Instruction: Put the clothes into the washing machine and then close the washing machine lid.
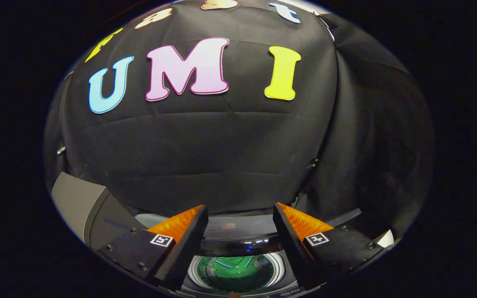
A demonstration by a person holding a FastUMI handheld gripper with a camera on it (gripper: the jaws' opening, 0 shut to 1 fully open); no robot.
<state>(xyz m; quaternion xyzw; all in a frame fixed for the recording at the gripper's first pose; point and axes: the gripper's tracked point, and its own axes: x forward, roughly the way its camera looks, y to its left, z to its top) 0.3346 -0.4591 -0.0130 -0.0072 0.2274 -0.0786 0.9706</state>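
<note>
My gripper (240, 211) is open, its two fingers spread wide with nothing between them. Below and between the fingers I look down into the washing machine (238, 244), whose round drum opening (236, 273) shows a green garment (238, 275) lying inside. The machine's dark back panel (238, 229) with small lit dots runs across just above the drum. The fingers hover above the machine and touch nothing. I cannot tell from here how the lid stands.
A grey boxy unit (79, 203) stands to the left of the machine, beside my left finger. Black cloth walls (222, 157) rise close behind the machine and wrap round on the right. A small white object (385, 239) peeks out past my right finger.
</note>
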